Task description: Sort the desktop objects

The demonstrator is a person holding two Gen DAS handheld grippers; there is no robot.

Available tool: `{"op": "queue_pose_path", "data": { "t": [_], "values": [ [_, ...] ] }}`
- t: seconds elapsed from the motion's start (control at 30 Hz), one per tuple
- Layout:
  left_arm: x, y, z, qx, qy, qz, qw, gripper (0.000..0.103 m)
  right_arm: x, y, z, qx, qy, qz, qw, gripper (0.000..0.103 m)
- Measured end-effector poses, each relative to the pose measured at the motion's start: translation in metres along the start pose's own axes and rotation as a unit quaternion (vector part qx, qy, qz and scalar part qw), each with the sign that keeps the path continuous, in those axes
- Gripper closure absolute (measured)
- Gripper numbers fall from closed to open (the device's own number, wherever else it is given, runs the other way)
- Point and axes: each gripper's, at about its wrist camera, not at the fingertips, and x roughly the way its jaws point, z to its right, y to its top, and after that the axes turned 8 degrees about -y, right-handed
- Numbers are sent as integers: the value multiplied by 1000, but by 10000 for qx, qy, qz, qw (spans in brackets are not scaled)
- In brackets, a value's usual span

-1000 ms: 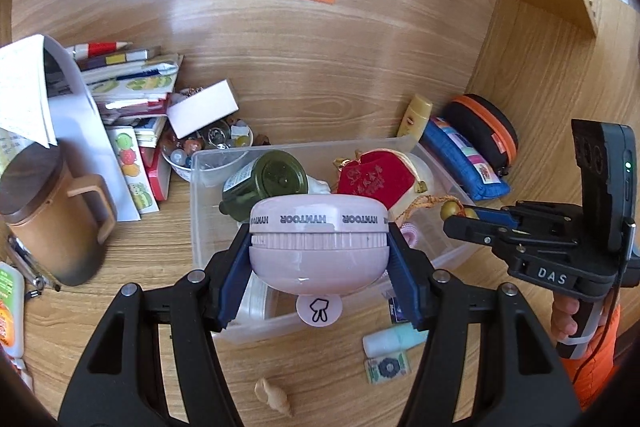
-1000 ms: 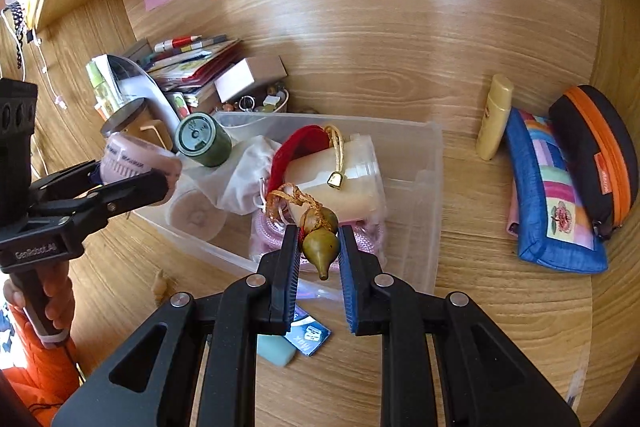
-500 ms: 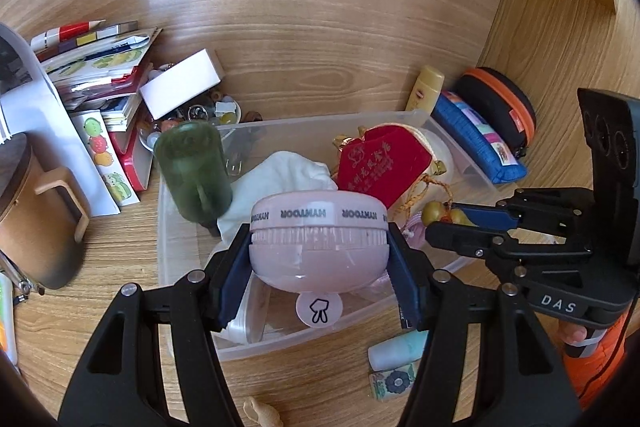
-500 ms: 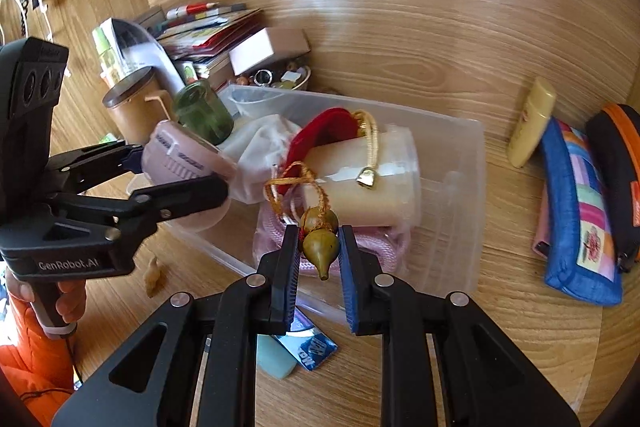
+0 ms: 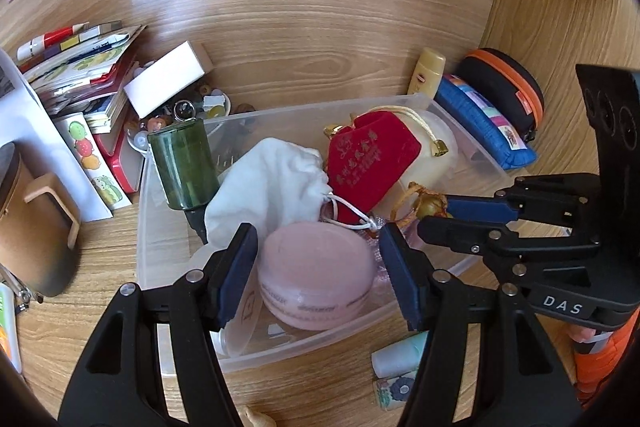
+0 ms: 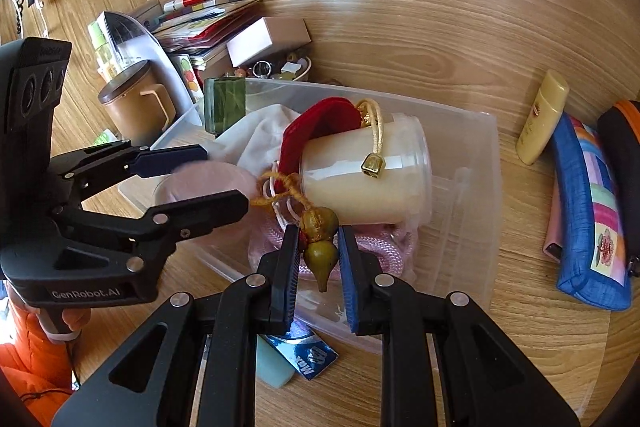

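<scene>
Currently the left gripper [image 5: 316,281] stands spread, its pads clear of the pink round case [image 5: 316,277], which lies inside the clear bin [image 5: 460,115] at its near wall. The right gripper [image 6: 318,255] clamps the gourd charm [image 6: 320,243] above the bin's near wall. Risk: the charm's orange cord [image 6: 280,189] trails onto the bin contents and may snag the red pouch [image 5: 370,157], dragging it out on lifting.

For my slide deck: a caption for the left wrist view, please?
Open left gripper straddles pink round case in clear bin.
</scene>
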Motion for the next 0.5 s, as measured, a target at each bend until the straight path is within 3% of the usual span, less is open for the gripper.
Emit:
{"op": "queue_pose_path", "data": {
  "t": [0.17,0.5],
  "values": [
    [0,0,1,38,24,-6,10000,40,0,0,-1,0,-35,-3,10000,85],
    [-4,0,4,35,30,-25,10000,38,-13,0,-6,-123,-135,125,9998,73]
  ]
}}
